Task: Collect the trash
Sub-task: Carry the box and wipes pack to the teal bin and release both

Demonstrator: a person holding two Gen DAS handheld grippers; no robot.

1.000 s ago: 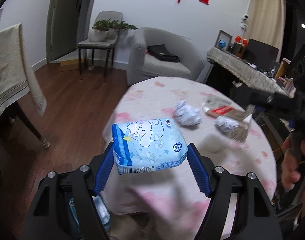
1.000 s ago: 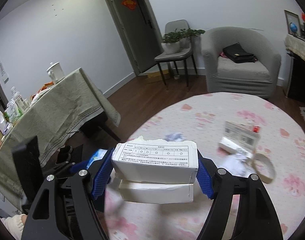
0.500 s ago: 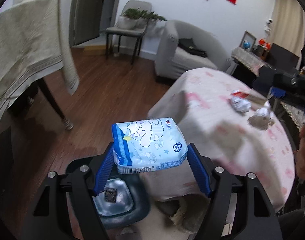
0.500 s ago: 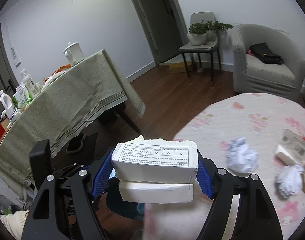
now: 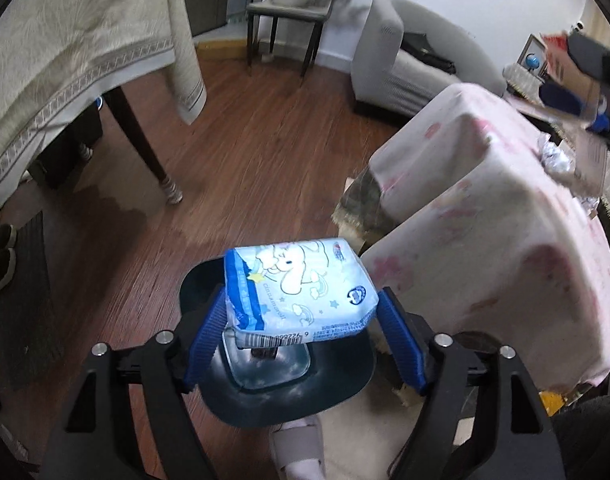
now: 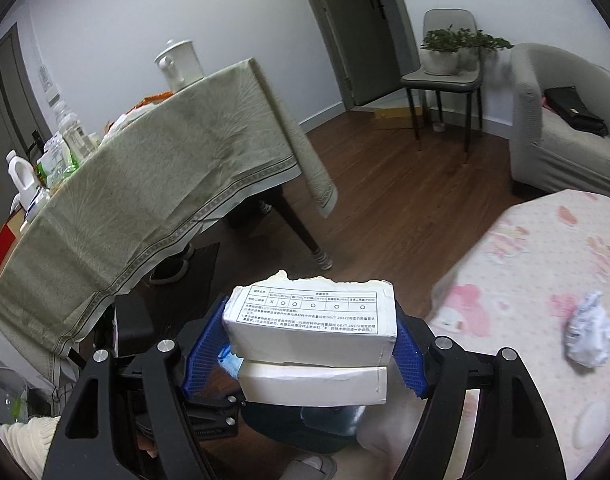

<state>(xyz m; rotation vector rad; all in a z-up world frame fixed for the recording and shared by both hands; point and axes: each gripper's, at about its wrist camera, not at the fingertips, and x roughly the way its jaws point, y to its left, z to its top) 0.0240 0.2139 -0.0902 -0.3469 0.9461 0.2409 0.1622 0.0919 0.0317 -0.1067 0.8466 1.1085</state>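
The left gripper (image 5: 303, 334) was clamped on a soft blue-and-white plastic packet printed with a cartoon animal (image 5: 299, 290), its blue ribbed fingers (image 5: 399, 342) pressing the packet's two short ends, and it hung directly above the dark round trash bin with a clear liner (image 5: 289, 376) that stood on the wooden floor (image 5: 245, 168) just off the near edge of the round table under its pink-patterned cloth (image 5: 505, 216). The right gripper (image 6: 311, 350) was closed on a torn white cardboard box with a printed table on its face (image 6: 311, 326), held level beside the same edge of the table, with part of the bin (image 6: 325, 420) showing below it. The step in hand seemed to be the drop, and the packet looked well placed for it: it sat over the liner's opening, so parting the left jaws without swinging sideways should let it fall straight in. The packet was wide and limp, so lowering it closer to the rim before letting go would keep it from catching the edge and sliding onto the floor. The box looked stiffer and bulkier and would likely need moving over the middle of the opening after the left gripper cleared. Crumpled white paper (image 6: 589, 338) lay on the table, not yet collected.
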